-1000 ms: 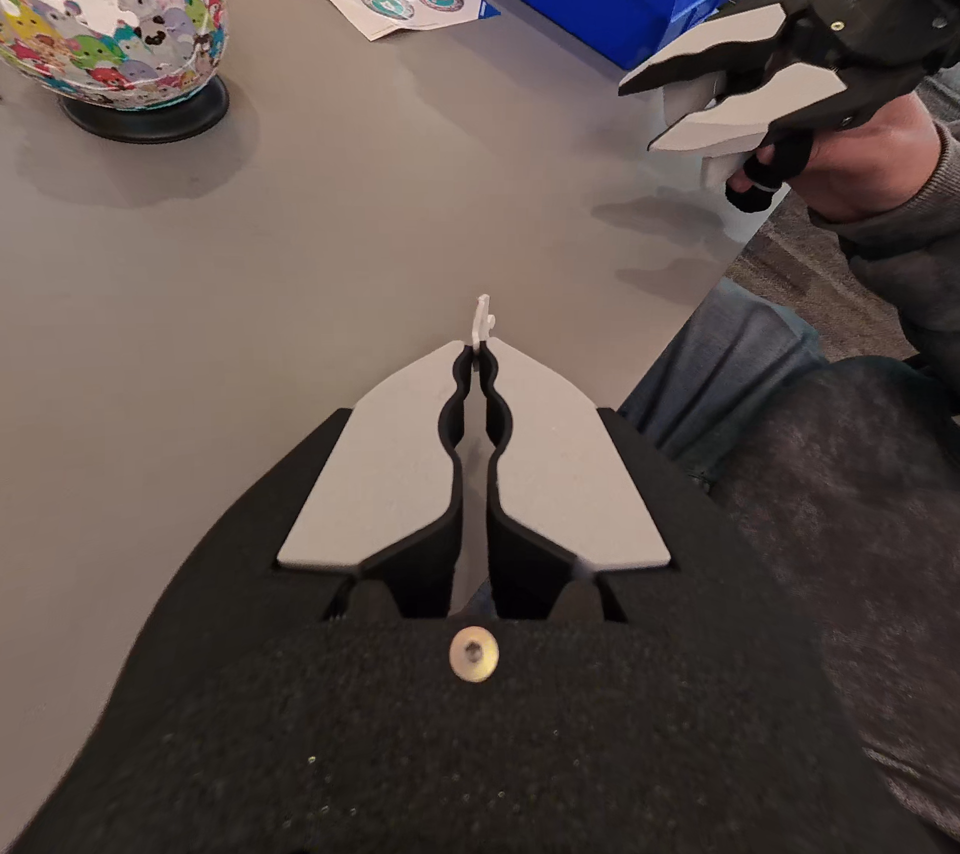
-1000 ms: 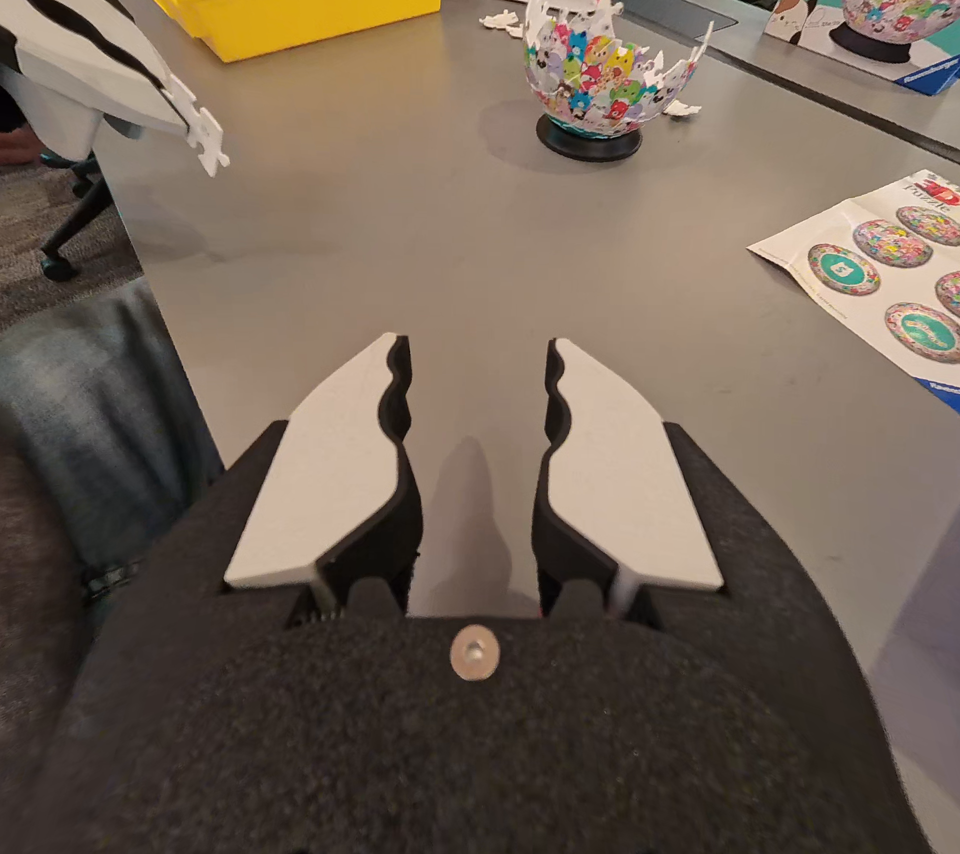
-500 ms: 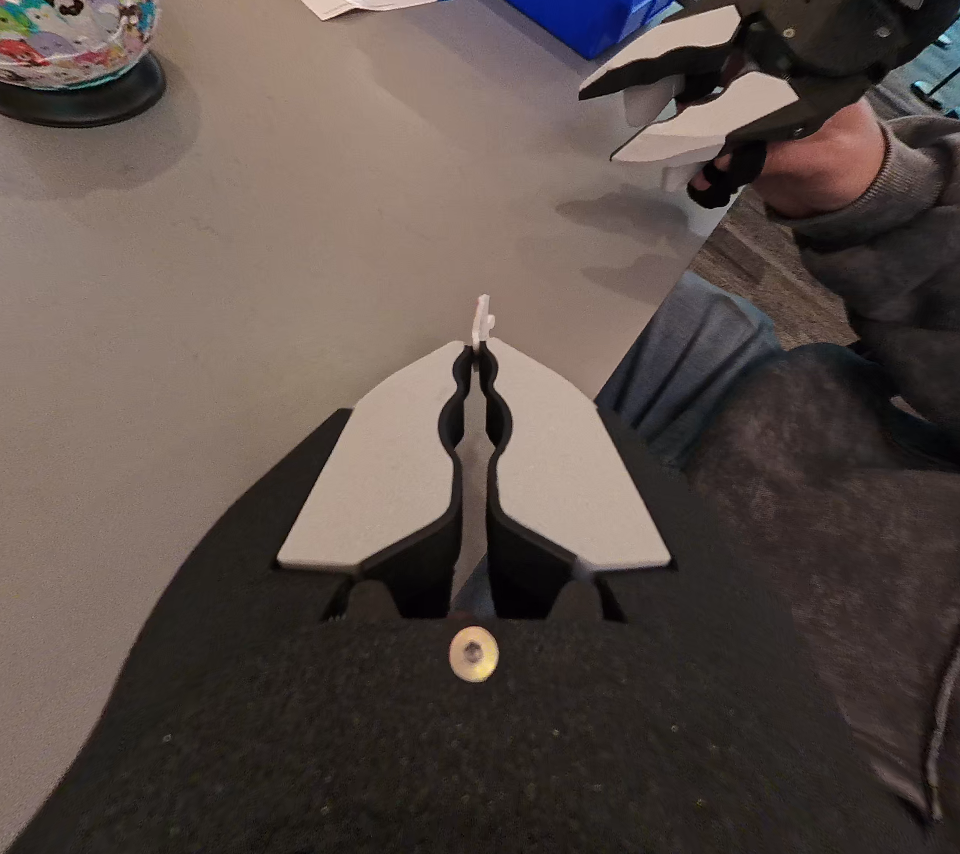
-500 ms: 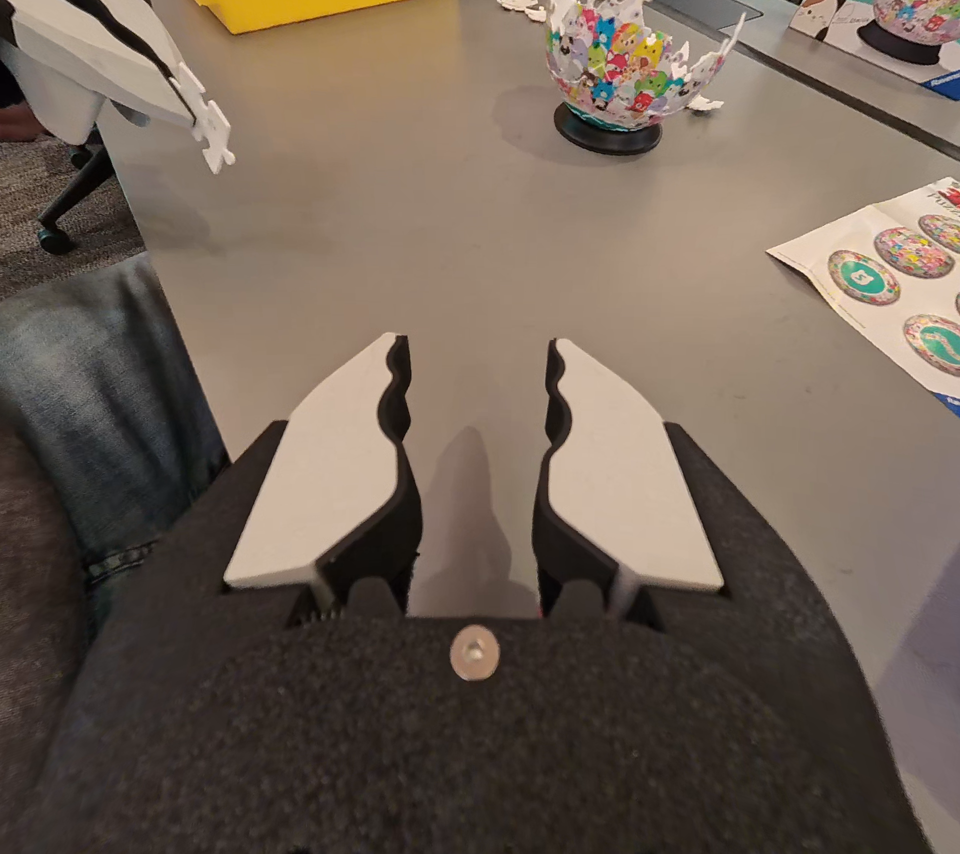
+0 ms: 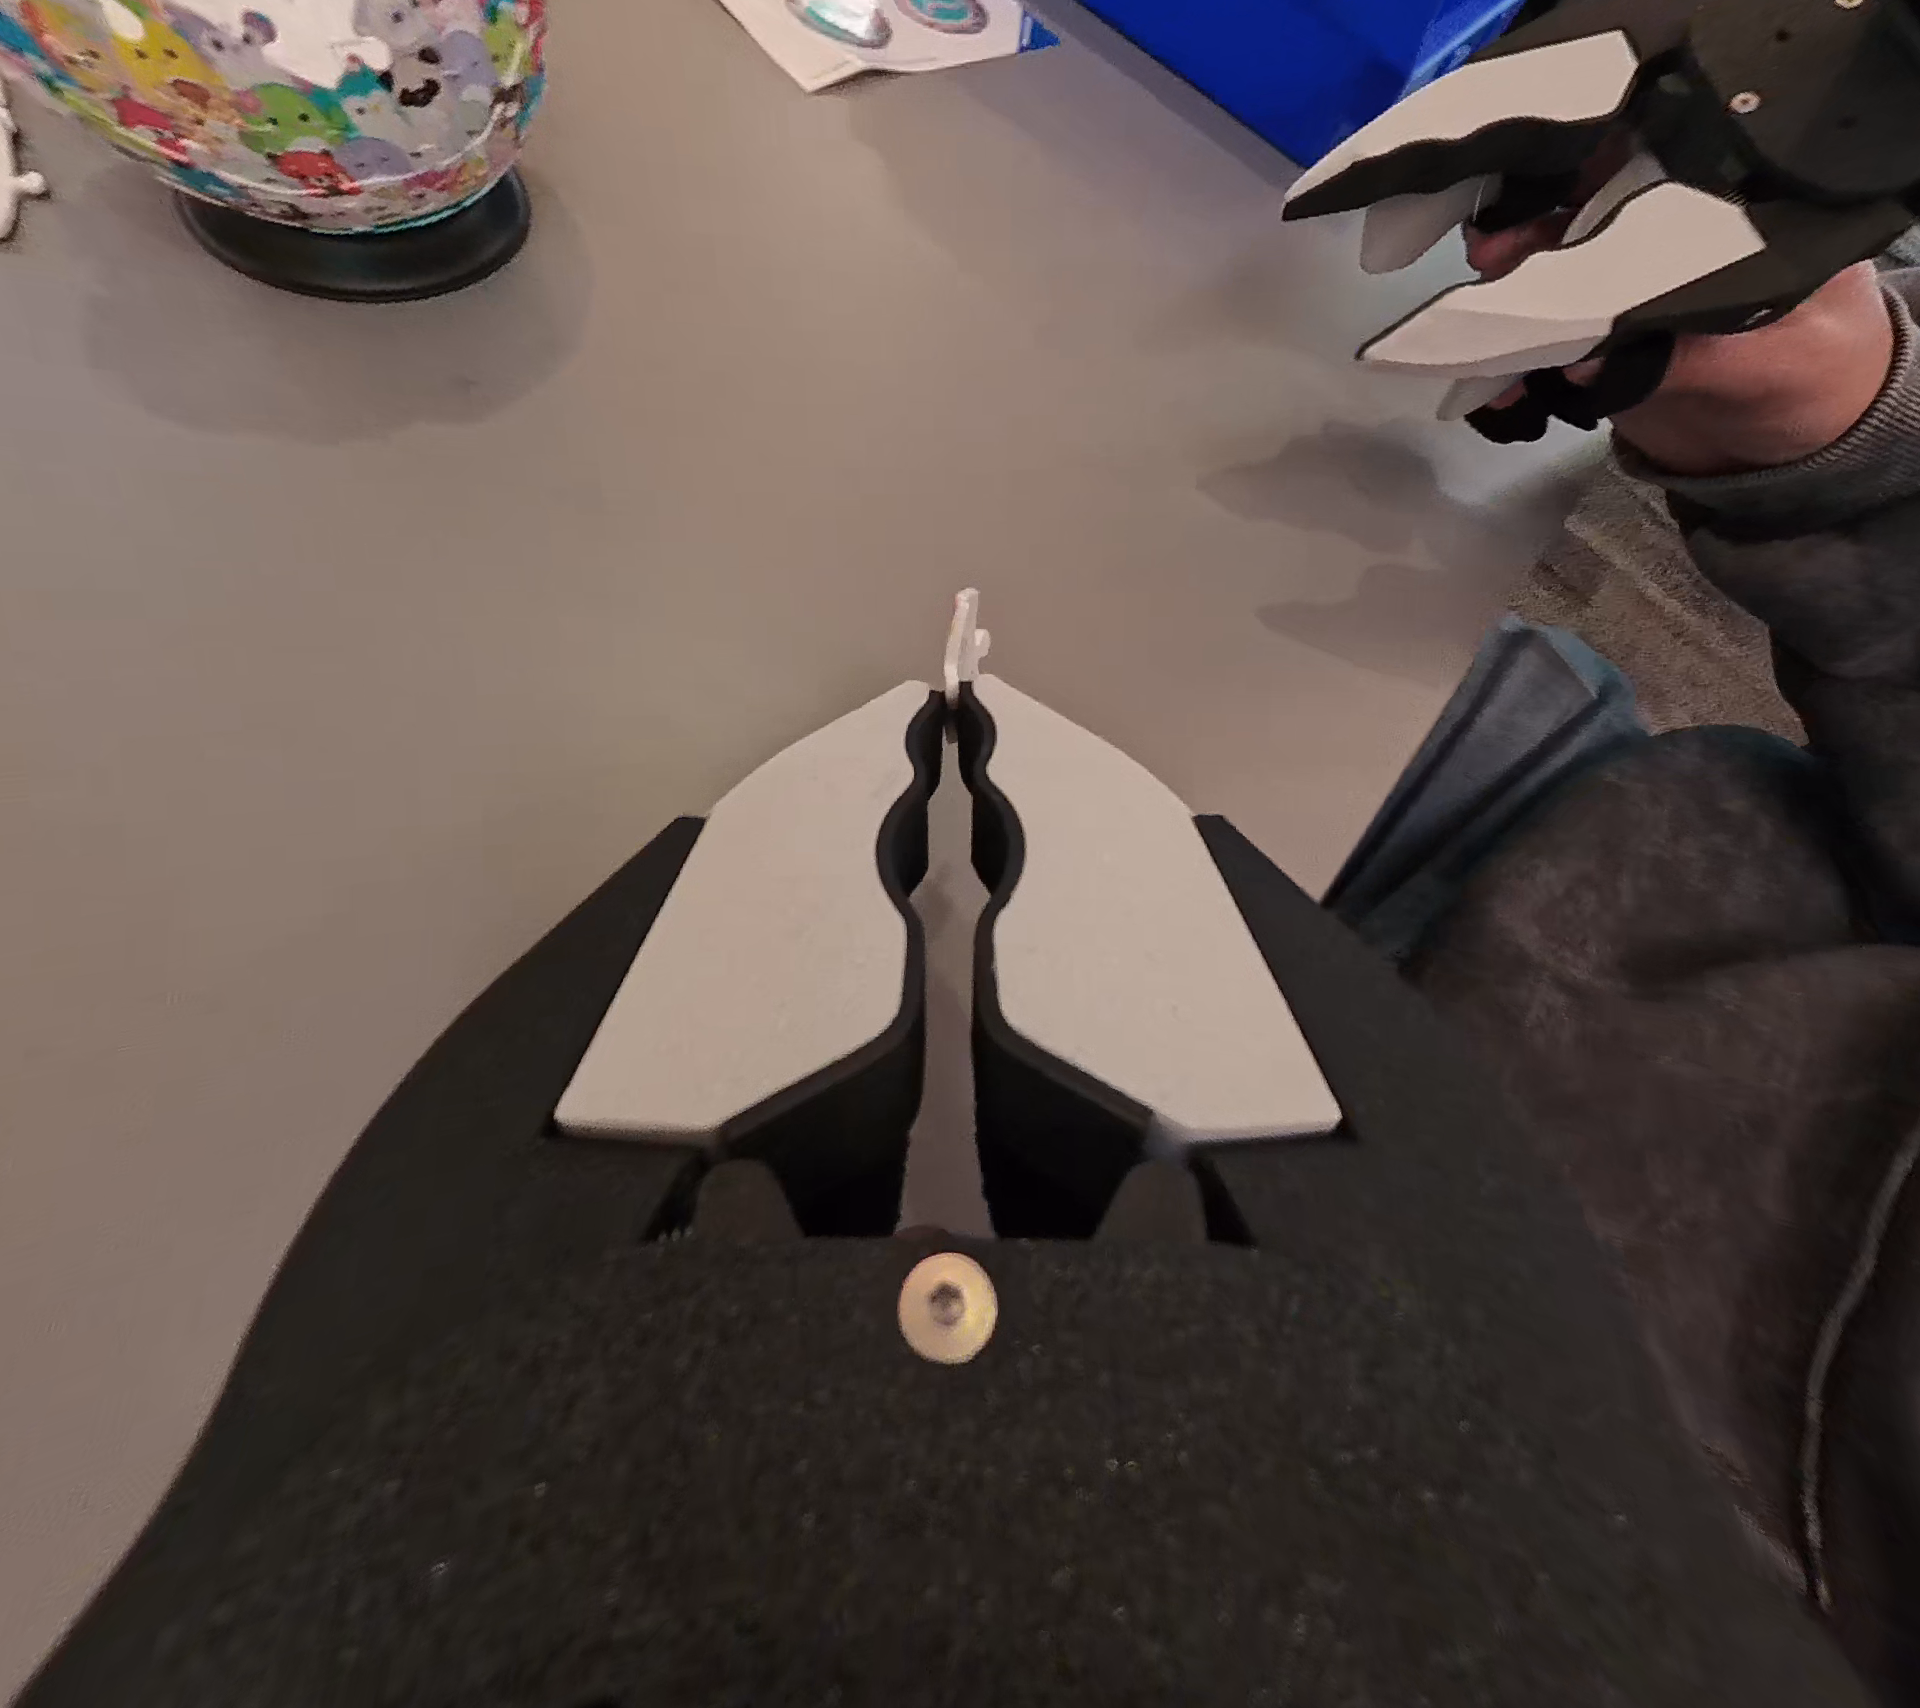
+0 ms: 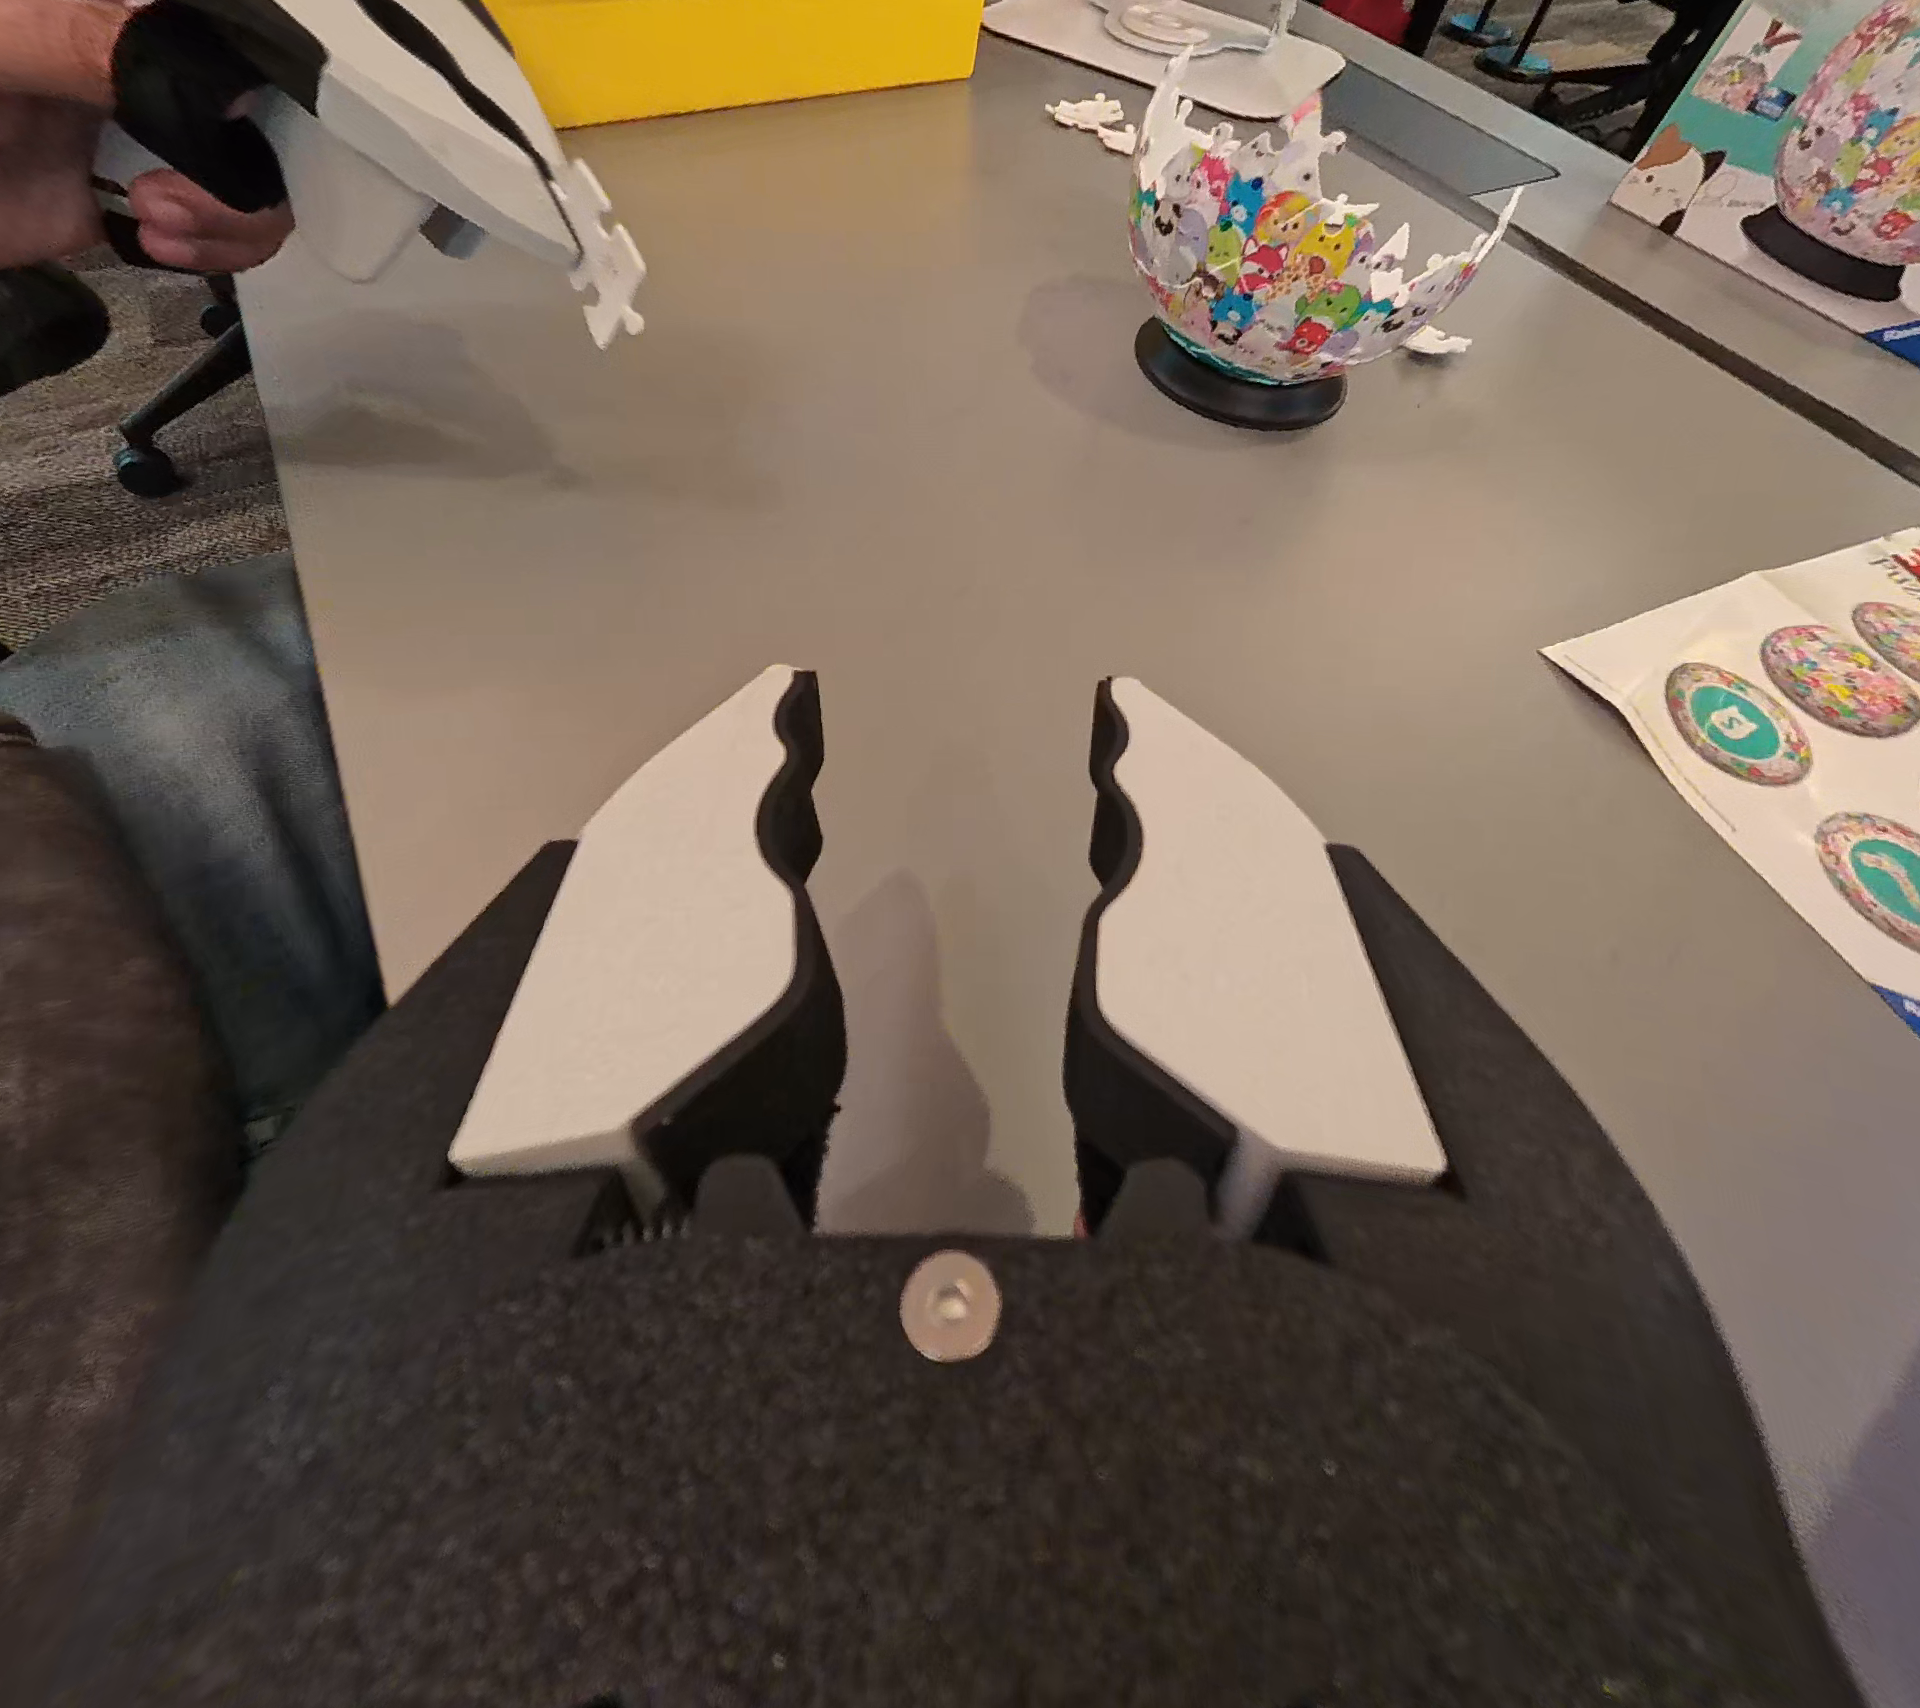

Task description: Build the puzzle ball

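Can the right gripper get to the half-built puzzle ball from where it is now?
Probably yes. The right gripper is open and empty, and only bare grey table lies between it and the puzzle ball on its black stand. The left gripper, holding a white piece, is off to the side.

The left gripper [image 5: 951, 697] is closed, fingertips pinching a thin white piece [image 5: 964, 635], and is held above the table. The right gripper [image 6: 956, 692] is spread wide and empty, gripped by a hand [image 5: 1704, 391] in a grey sleeve.
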Available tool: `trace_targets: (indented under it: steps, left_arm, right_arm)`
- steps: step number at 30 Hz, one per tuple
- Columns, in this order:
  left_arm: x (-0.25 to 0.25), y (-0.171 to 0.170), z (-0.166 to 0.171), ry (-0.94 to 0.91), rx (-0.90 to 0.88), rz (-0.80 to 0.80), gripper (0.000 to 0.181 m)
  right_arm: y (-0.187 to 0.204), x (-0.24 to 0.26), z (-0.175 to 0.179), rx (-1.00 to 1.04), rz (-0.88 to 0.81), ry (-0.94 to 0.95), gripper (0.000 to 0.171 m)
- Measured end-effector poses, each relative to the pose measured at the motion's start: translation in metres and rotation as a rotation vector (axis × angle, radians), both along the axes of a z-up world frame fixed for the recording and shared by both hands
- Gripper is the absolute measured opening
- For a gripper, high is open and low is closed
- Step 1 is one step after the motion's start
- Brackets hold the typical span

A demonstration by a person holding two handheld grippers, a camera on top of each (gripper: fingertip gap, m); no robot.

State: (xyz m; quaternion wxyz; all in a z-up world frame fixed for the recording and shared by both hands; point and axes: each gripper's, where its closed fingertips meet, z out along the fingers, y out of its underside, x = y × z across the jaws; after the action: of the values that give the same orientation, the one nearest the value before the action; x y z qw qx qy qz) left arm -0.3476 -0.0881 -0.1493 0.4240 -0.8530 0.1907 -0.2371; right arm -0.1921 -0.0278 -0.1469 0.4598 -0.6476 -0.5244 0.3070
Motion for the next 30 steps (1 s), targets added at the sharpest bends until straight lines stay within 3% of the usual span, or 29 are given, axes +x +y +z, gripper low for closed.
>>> trace_targets:
  steps: [13, 17, 30]
  left_arm:
    - [-0.063, 0.073, -0.018, -0.103, -0.249, 0.010, 0.002]
    - [-0.077, 0.086, -0.034, -0.043, -0.328, -0.030, 0.002]
    - [-0.066, 0.090, -0.054, -0.075, -0.416, -0.087, 0.002]
  right_arm:
    - [0.004, -0.007, -0.021, -0.052, 0.052, -0.062, 0.051]
    - [0.012, -0.008, -0.020, -0.091, 0.045, -0.034, 0.050]
    - [0.071, -0.035, -0.002, -0.076, 0.029, -0.064, 0.050]
